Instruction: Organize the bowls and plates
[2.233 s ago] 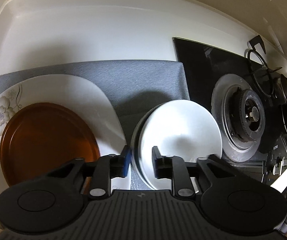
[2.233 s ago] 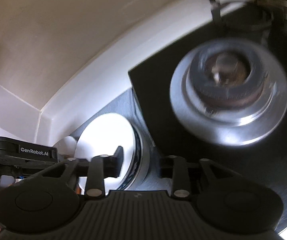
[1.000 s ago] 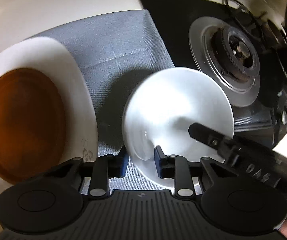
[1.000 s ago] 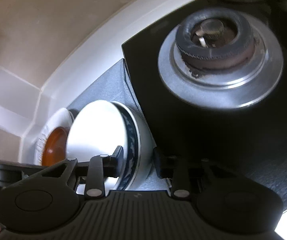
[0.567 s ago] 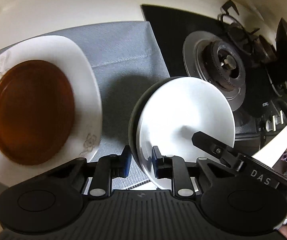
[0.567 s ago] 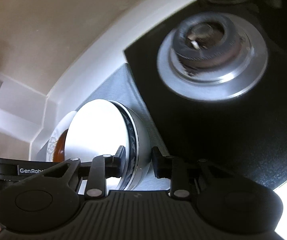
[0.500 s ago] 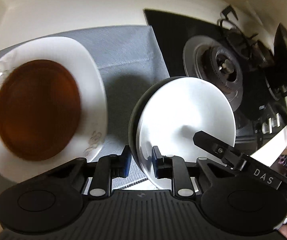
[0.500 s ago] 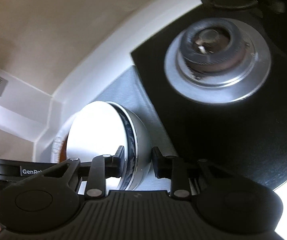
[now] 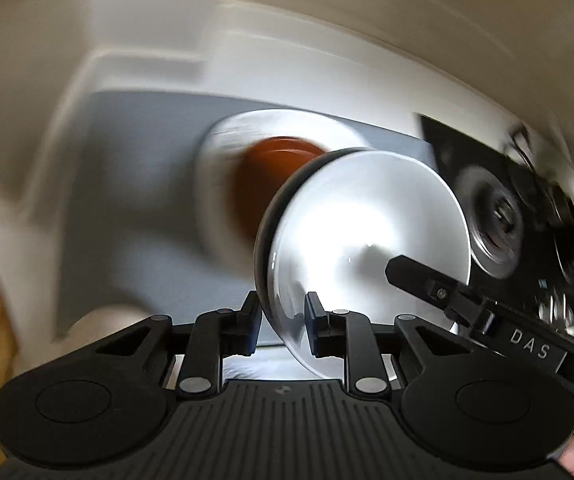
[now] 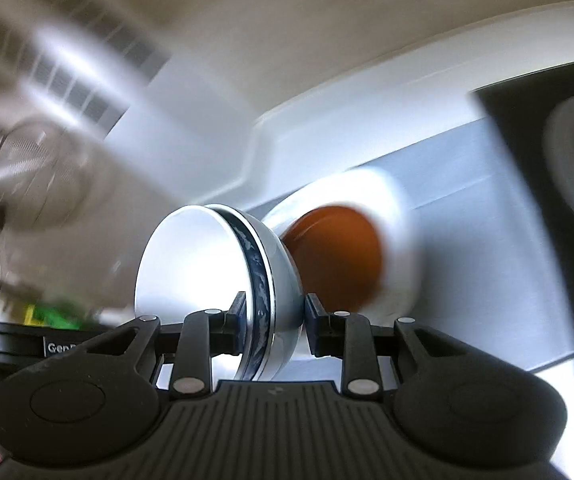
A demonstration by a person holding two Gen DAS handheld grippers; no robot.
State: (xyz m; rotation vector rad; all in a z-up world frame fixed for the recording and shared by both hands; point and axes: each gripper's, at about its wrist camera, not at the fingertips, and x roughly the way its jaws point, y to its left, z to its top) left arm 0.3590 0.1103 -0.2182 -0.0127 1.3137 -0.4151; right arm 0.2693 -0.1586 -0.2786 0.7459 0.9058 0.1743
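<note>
Both hands carry the white bowl in the air, the left gripper and right gripper each pinching its rim from opposite sides, with the brown plate just beyond it on the grey-matted worktop.

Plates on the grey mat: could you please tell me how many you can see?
2: a white plate lies on the grey mat, and a brown plate rests on it, partly hidden by the held bowl.

"DAS" in white on the right claw — its arm, "Gen" — cut off — on the left claw's arm
</note>
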